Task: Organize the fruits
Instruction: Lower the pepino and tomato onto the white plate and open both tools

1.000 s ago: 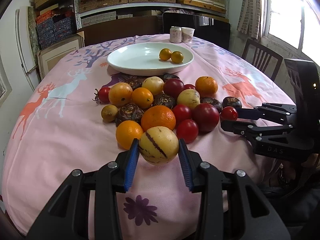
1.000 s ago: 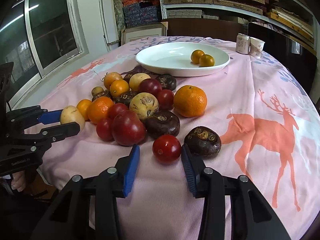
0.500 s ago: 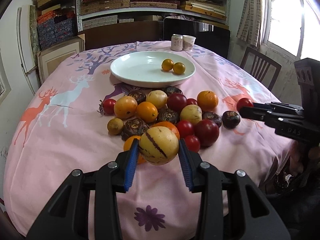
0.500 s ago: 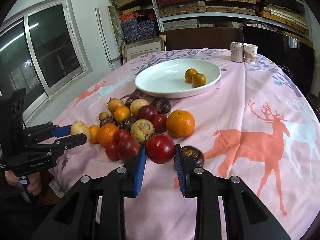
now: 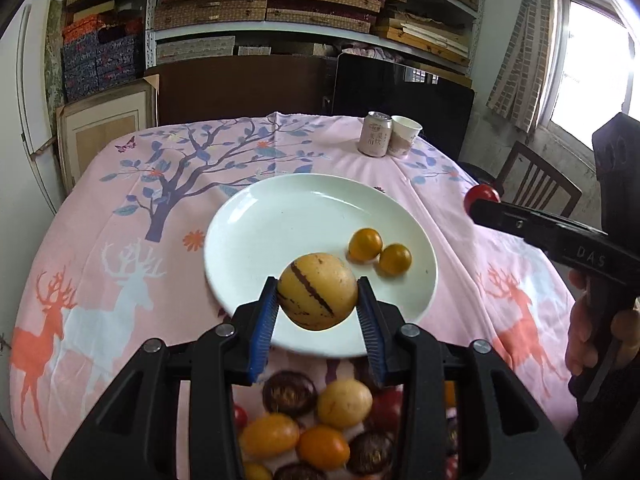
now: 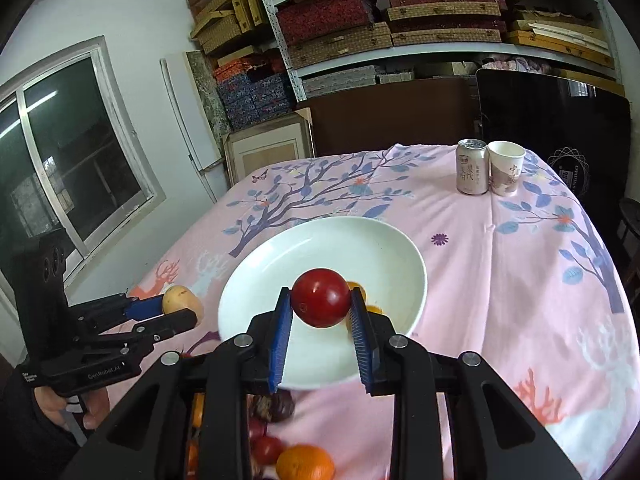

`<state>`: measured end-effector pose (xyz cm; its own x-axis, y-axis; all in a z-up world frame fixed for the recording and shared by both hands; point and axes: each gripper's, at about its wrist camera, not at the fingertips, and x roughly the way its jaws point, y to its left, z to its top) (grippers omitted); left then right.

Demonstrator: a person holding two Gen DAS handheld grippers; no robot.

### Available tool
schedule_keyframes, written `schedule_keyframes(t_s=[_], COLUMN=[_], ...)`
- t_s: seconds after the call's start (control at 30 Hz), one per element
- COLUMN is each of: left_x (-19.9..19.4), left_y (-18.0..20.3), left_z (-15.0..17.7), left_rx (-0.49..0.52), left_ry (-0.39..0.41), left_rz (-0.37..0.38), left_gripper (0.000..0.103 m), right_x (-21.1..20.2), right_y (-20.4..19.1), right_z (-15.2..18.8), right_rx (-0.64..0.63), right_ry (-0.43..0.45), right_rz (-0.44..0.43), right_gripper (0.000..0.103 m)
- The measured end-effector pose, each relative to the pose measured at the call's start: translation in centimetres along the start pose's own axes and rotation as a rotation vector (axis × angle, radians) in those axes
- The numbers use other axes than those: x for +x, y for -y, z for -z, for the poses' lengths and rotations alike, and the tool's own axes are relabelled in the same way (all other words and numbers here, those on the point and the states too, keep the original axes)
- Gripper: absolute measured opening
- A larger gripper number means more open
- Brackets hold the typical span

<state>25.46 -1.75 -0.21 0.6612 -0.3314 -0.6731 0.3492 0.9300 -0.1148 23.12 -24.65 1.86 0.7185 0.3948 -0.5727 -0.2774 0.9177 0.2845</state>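
My left gripper [image 5: 318, 300] is shut on a yellow melon with dark stripes [image 5: 316, 290] and holds it above the near rim of the white plate [image 5: 272, 224]. Two small orange fruits [image 5: 378, 250] lie in the plate. My right gripper [image 6: 320, 304] is shut on a red tomato [image 6: 320, 297], held above the same plate [image 6: 280, 272]. The left gripper with the melon [image 6: 182, 300] shows at the left of the right wrist view. The right gripper with the tomato [image 5: 482, 196] shows at the right of the left wrist view.
A heap of loose fruits [image 5: 320, 428] lies on the pink tablecloth [image 5: 120, 240] below both grippers, near the front edge. A drink can [image 5: 374, 134] and a paper cup [image 5: 404, 136] stand at the far side. A wooden chair [image 5: 536, 184] is at the right.
Both grippers rose from the fruit heap and moved forward over the plate, each carrying its fruit. The right gripper closed on the tomato a second ago.
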Motion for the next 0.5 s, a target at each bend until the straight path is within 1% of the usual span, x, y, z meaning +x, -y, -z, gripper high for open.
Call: schedule_keyframes(t_s=[0.07, 0.13, 0.23, 0.33, 0.4, 0.43, 0.47, 0.5], left_x=[3.0, 6.3, 10.4, 12.9, 13.7, 13.9, 13.9, 13.6], left_y=[-0.6, -1.3, -2.8, -3.9, -4.1, -4.2, -4.2, -4.3], left_z=[-1.6, -2.7, -3.4, -3.7, -3.7, -3.8, -3.9, -4.0], left_rx=[-0.024, -0.038, -0.081, -0.118, -0.122, -0.125, -0.133, -0.142], left_ry=[-0.037, -0.092, -0.166, -0.210, -0.221, -0.224, -0.222, -0.210], left_rz=[0.000, -0.012, -0.020, -0.022, -0.018, -0.017, -0.016, -0.021], left_gripper=[0.039, 0.039, 0.039, 0.039, 0.039, 0.042, 0.055, 0.068], right_x=[3.6, 7.0, 10.9, 13.7, 14.8, 15.3, 15.4, 15.1], right_y=[0.4, 0.7, 1.0, 1.4, 1.7, 1.9, 2.1, 2.2], right_z=[-1.4, -2.3, -3.0, -3.3, -3.4, -3.4, -3.5, -3.5], right_rx=[0.018, 0.042, 0.041, 0.033, 0.022, 0.021, 0.023, 0.020], right_ry=[-0.042, -0.078, -0.127, -0.176, -0.197, -0.207, -0.202, -0.180], right_rz=[0.005, 0.014, 0.030, 0.045, 0.058, 0.065, 0.072, 0.088], right_gripper=[0.029, 0.029, 0.029, 0.030, 0.032, 0.047, 0.062, 0.062])
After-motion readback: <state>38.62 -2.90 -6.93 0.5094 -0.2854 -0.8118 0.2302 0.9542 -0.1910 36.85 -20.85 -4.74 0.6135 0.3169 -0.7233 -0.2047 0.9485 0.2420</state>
